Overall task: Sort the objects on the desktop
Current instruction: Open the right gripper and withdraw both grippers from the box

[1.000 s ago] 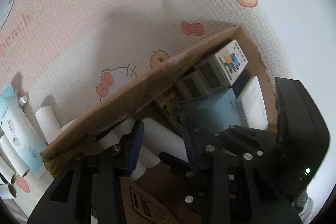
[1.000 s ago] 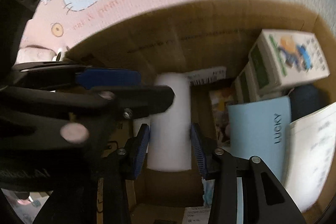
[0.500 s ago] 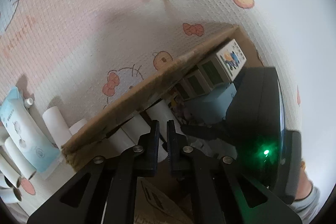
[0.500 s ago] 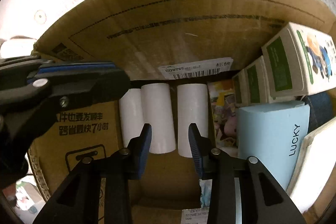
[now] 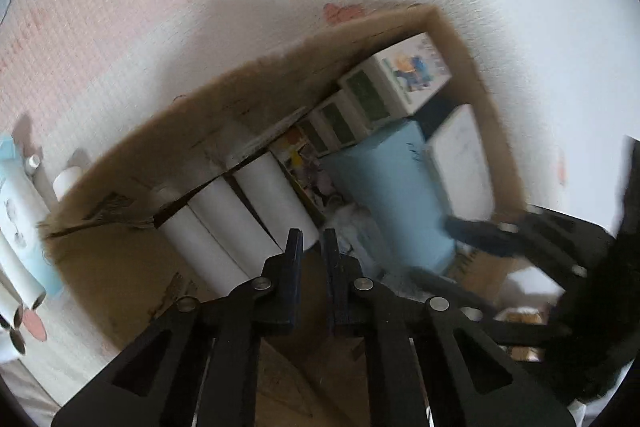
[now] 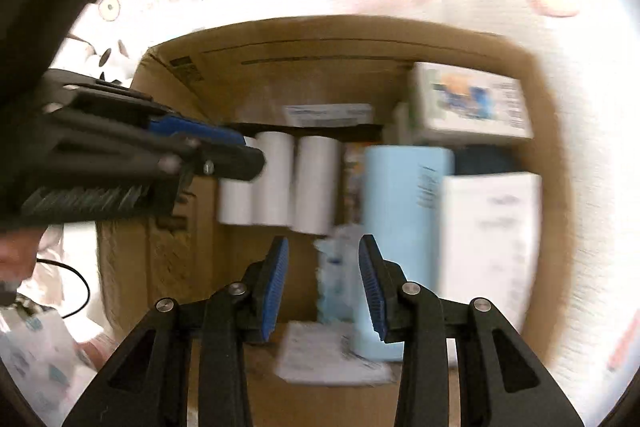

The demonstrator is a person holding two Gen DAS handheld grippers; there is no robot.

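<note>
Three white paper rolls (image 6: 276,179) are lying side by side on the floor of the cardboard box (image 6: 360,43), their far ends toward its back wall. To their right a light blue carton (image 6: 404,211) is lying flat, with a white booklet (image 6: 492,239) beyond it and a printed box (image 6: 472,103) sitting in the far right corner.

The right tongs (image 6: 323,277) are hanging above the box just in front of the rolls, their blue pads standing a little apart with nothing gripped between them; the rolls are lying clear of the tips. The left tongs (image 5: 312,243) are pointing down over the near end of the rightmost roll (image 5: 276,195), their jaws nearly together and easing apart, empty. In the right wrist view these left tongs (image 6: 244,151) are crossing over the leftmost roll.

More rolls (image 5: 68,179) and a pale blue packet (image 5: 16,203) are lying outside the box on the patterned pink cloth (image 5: 140,7).
</note>
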